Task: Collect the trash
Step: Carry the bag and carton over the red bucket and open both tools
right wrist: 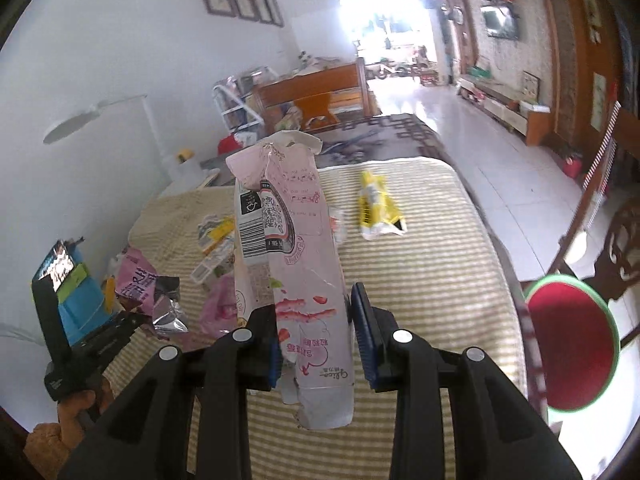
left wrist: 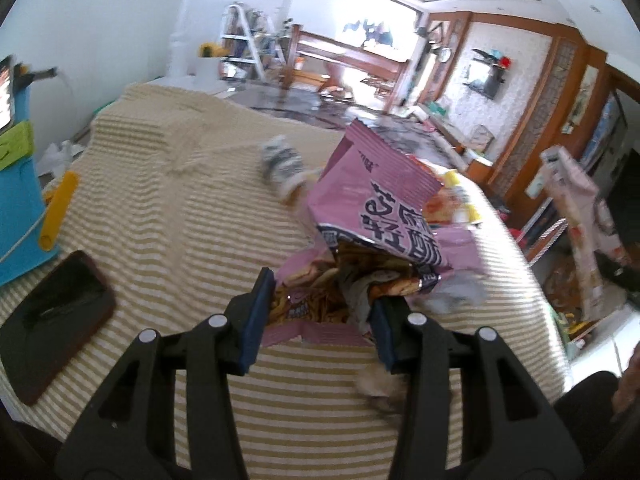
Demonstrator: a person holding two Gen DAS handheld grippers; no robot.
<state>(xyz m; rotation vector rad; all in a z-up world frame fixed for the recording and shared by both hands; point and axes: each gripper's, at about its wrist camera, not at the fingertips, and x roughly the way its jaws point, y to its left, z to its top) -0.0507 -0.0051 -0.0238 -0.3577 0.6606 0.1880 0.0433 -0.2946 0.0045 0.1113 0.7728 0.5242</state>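
The right gripper (right wrist: 316,344) is clamped on a flattened pink carton (right wrist: 288,248) while the left gripper (left wrist: 316,316) grips an open purple snack bag (left wrist: 372,216) stuffed with scraps, so insertion into it is judged next; beyond, one yellow wrapper (right wrist: 378,210) remains on the striped tablecloth (right wrist: 440,280).
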